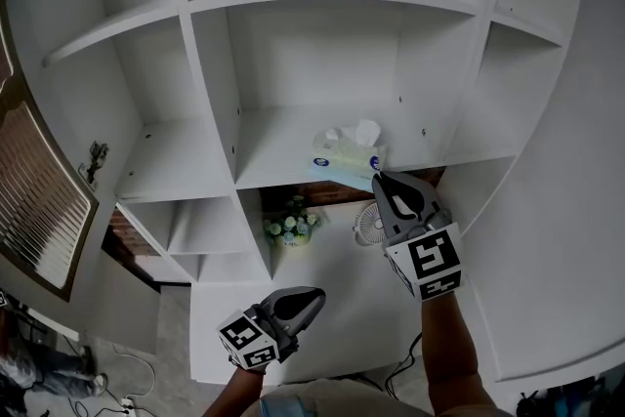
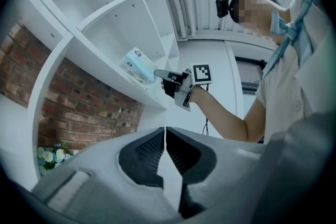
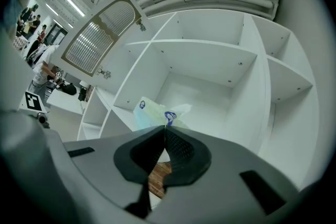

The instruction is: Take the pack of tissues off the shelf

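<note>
The pack of tissues (image 1: 347,156) lies on the middle board of the white shelf (image 1: 273,151), right at that board's front edge, with a tissue standing up out of its top. The right gripper (image 1: 378,178) is held level just in front of the same edge. Its jaws are pressed together and their tips touch the pack's near corner. Whether a fold of the wrapper is pinched between them cannot be told from any view. The left gripper (image 1: 314,294) hangs well below the board, its jaws closed on nothing, and takes no part.

The step in hand looks like the reach and take at the shelf's front edge. If the wrapper is not caught, the right gripper must next open, slide around the pack's end and close on it. If it is caught, a slow, level pull away from the board is needed, since so thin a hold could slip.
</note>
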The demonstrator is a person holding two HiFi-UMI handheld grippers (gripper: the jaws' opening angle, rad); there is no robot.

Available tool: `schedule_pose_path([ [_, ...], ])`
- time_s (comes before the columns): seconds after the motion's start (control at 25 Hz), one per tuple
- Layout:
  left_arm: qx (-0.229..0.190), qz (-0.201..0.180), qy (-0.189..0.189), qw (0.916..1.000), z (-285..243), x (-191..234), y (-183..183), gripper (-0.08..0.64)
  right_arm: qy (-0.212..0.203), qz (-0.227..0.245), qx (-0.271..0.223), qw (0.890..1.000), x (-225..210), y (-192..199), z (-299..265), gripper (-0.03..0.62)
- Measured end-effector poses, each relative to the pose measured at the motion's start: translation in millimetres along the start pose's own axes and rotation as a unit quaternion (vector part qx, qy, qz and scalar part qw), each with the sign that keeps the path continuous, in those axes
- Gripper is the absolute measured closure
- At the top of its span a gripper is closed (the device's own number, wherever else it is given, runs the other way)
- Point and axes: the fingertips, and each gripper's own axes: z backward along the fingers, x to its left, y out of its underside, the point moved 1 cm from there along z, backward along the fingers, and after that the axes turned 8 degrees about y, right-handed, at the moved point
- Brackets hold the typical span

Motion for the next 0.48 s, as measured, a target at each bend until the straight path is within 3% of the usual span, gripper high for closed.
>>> schedule_pose_path([
  [0.48,0.006,0.006,0.004,1.0,-7,-7,3,0.546,0.007,-0.03,-0.004,1.0,7,20,28,0.574],
])
